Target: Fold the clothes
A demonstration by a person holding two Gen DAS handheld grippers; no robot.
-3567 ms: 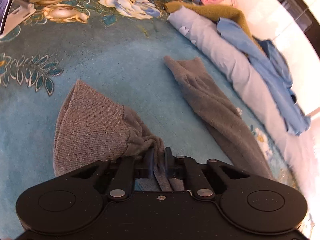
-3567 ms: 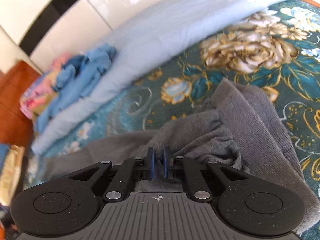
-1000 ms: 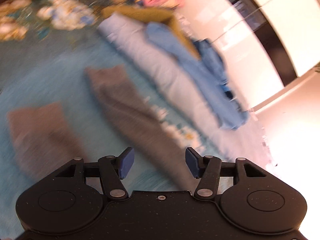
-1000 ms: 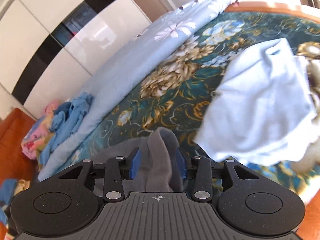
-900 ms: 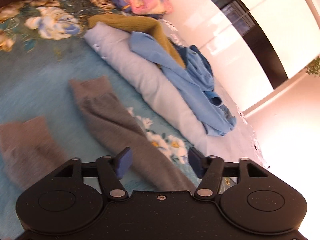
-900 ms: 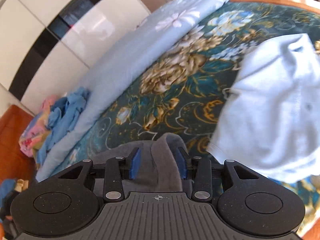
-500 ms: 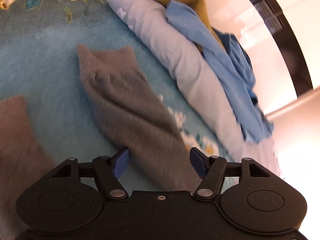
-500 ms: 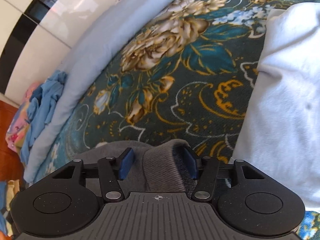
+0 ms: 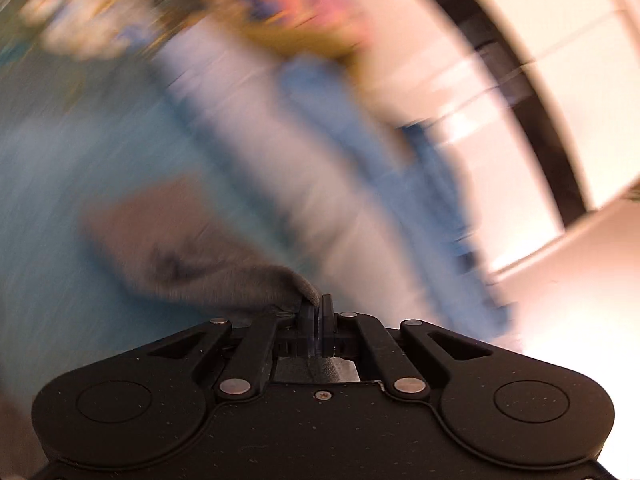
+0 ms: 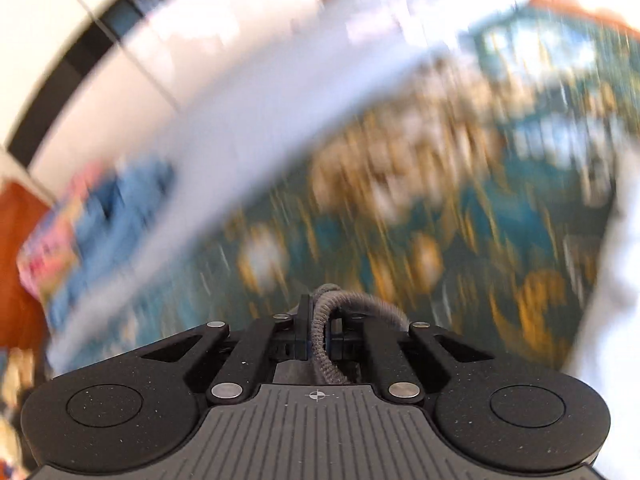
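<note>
The left gripper (image 9: 317,312) has just closed its fingers, pinching a fold of the grey garment (image 9: 208,268), which trails left over the bed (image 9: 60,184). The right gripper (image 10: 318,326) has likewise just closed, its fingers clamping a bunched grey hem (image 10: 324,332).

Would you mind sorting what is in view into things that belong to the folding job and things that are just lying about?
In the job:
- grey garment
- left gripper, shut on it
- right gripper, shut on it

Lying about:
- blue clothes
- pale blue quilt
- white cloth
- floral bedspread
</note>
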